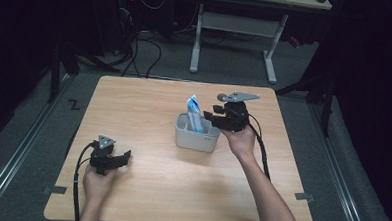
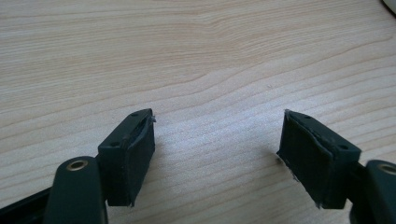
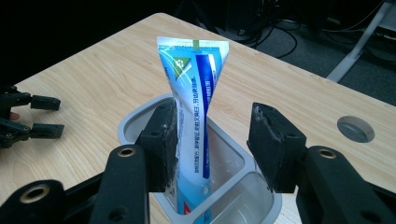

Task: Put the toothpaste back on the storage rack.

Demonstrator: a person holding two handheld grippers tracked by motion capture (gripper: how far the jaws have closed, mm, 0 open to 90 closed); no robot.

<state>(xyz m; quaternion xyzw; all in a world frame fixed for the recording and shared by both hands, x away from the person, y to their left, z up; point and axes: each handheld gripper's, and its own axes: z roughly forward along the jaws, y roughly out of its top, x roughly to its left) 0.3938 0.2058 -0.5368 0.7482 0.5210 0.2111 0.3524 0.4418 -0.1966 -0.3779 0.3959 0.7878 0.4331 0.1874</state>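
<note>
In the right gripper view the right claw (image 3: 212, 144) rises from the bottom of the frame with its jaws spread wide, released, and a blue and white toothpaste tube (image 3: 194, 116) stands between them. The tube leans against the inner pad of the jaw on the frame's left and stays clear of the jaw on the frame's right, so nothing is clamped. The tube's lower end sits inside a grey holder (image 3: 224, 186) at the lower middle of the frame, in the compartment nearer the frame's left; its flat crimped end points up toward the top centre. In the high view the same holder (image 1: 197, 136) sits near the middle of the desk (image 1: 149, 108), the tube (image 1: 194, 111) sticking up out of it, and the right claw (image 1: 215, 116) hovers just beside the holder's right rim. In the lower left of that view the left claw (image 1: 125, 157) lies low over bare wood, well apart from the holder. The left gripper view shows it (image 2: 217, 144) spread wide, released, with only the desk's wood grain between its pads.
</note>
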